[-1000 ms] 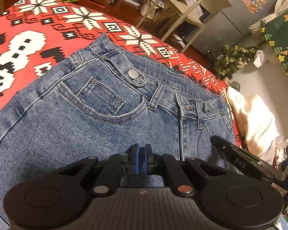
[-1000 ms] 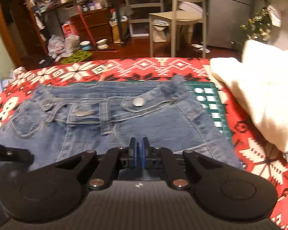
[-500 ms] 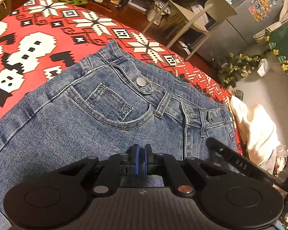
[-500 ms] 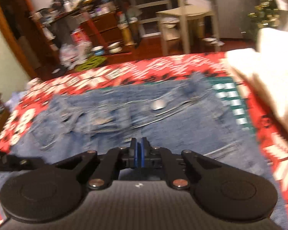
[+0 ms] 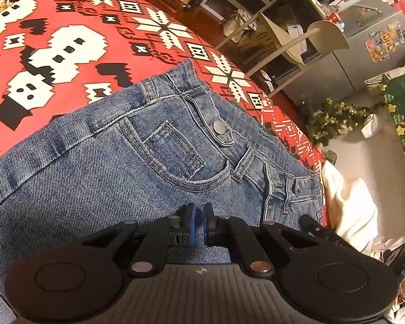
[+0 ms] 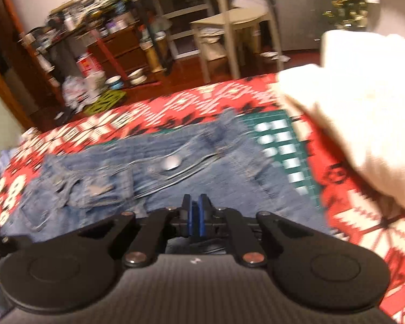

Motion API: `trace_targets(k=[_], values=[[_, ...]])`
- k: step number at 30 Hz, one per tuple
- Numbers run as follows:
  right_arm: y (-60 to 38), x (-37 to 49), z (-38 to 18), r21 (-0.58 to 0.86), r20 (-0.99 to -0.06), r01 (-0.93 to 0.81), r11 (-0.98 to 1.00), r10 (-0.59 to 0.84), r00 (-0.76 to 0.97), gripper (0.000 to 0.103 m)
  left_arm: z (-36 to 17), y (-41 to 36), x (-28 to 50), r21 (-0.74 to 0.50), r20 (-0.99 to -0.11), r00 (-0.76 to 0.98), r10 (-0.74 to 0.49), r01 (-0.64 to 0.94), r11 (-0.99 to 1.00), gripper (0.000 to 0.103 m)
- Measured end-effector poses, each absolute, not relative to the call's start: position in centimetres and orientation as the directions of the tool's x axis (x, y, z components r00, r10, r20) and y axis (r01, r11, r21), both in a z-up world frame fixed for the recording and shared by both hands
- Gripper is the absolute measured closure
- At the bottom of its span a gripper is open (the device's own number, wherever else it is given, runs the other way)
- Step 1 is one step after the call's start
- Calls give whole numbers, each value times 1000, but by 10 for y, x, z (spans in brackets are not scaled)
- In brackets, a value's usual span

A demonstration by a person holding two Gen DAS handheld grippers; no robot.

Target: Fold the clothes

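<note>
Blue jeans (image 5: 100, 178) lie flat on a red patterned blanket (image 5: 54, 48), waistband toward the far edge. My left gripper (image 5: 198, 224) hovers just above the denim below the front pocket, blue pads nearly together, nothing between them. In the right wrist view the jeans (image 6: 208, 178) show blurred, with a metal button (image 6: 171, 162). My right gripper (image 6: 194, 216) is shut and low over the denim; whether it pinches cloth is hidden. Part of the right gripper shows in the left wrist view (image 5: 318, 229).
A pile of cream clothes (image 6: 364, 124) lies to the right of the jeans on the blanket (image 6: 364, 221), also in the left wrist view (image 5: 348, 205). A green mat (image 6: 286, 148) shows under the waistband. A chair (image 6: 235, 24), cluttered desk and fridge (image 5: 364, 48) stand beyond the bed.
Both grippers have drawn back toward me along the jeans, so more of the blanket and room shows. The right wrist view is blurred from motion.
</note>
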State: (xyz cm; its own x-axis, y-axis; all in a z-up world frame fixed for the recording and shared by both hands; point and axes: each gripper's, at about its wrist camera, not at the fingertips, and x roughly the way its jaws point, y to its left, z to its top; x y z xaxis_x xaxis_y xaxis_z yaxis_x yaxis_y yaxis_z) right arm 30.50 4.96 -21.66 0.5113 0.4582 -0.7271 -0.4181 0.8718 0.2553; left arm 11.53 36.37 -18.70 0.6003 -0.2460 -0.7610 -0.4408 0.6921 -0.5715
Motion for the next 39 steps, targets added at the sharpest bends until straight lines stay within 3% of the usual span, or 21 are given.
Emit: trace_targets(k=[5,7,13,16,24,33,39], values=[[42,314,-215,176,-727,-379,908,380,572,99,-188,361,116,-572,-761,597,-253,-434,696,100],[40,314,-212,218,-720,-386,896,415,556,92,-187,360,117,-570,-761,597,-252,-431,699,100],[53,309,-211,333,-721,-434,837,523,455,92,-187,357,118,-577,-759,595,-265,-426,697,100],[63,302,-218,274,-738,-448,851,485,470,95,-186,352,120,-573,-761,590,-269,-417,706,100],[42,315,-218,213,-737,-337,917,377,560,94,-186,346,122,-573,-762,584,-279,-407,711,99],[49,310,-210,384,-721,-372,845,526,452,90,-182,344,122,-561,-764,587,-268,-401,724,99],[55,305,-215,271,-738,-349,897,426,523,95,-181,345,122,-563,-762,591,-264,-403,722,99]])
